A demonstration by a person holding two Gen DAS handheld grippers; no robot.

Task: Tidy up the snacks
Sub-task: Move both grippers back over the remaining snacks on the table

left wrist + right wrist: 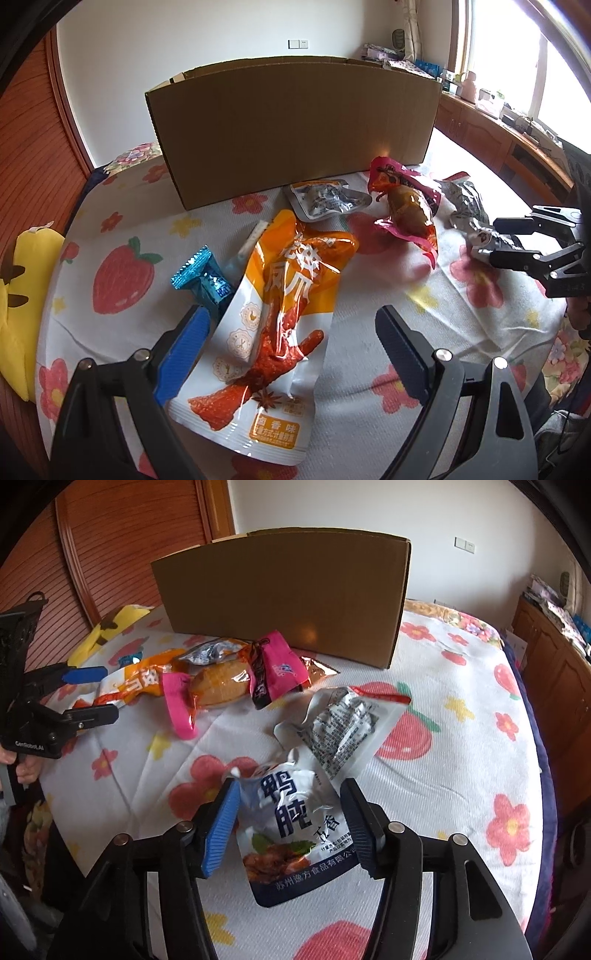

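Right tongs (288,827) low astride duck-gizzard pouch (295,834)

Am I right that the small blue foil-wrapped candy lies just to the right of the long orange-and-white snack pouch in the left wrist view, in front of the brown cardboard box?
Not quite: the left wrist view shows the small blue foil-wrapped candy just to the left of the long orange-and-white snack pouch, not the right. It does lie in front of the brown cardboard box.

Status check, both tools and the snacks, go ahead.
Left tool open, straddling the orange pouch. Right tool open around the white pouch. Cardboard box behind the snacks, path clear.
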